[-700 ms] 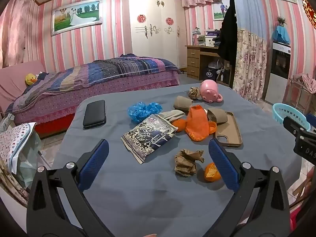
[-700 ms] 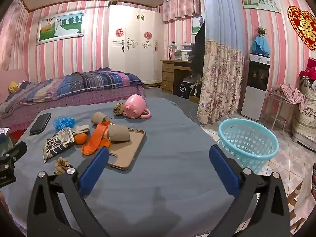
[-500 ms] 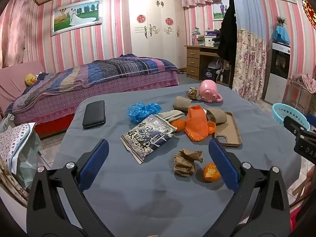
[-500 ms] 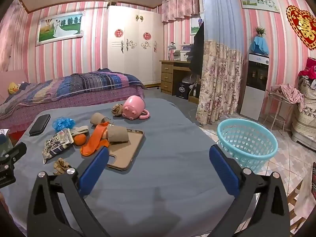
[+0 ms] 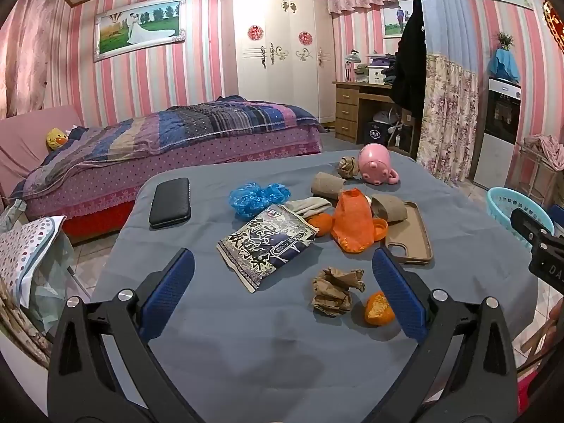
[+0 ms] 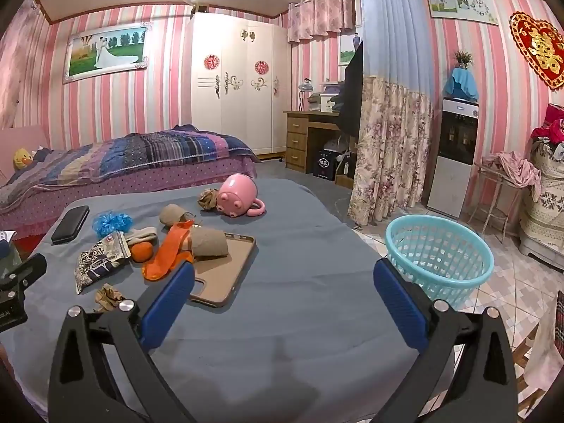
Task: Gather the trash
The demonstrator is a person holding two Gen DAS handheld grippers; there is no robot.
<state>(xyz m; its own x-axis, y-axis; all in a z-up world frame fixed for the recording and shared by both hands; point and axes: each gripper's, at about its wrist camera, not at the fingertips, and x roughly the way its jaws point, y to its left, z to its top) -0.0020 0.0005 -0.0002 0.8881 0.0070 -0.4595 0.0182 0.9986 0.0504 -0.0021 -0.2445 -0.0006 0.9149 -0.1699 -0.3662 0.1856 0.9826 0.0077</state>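
From the left wrist view, the left gripper tilts down over the blue-grey table, jaws spread wide and empty; a crumpled brown paper lies on the table between its fingers.

From the right wrist view, the right gripper tilts down likewise, wide and empty, with the teal basket on the floor beside the table.

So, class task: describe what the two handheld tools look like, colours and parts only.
Both match: the left tool and right tool each have two black plastic arms with triangular cut-outs and silver screw heads, tipped with blue ribbed pads. No cables or sleeves show.
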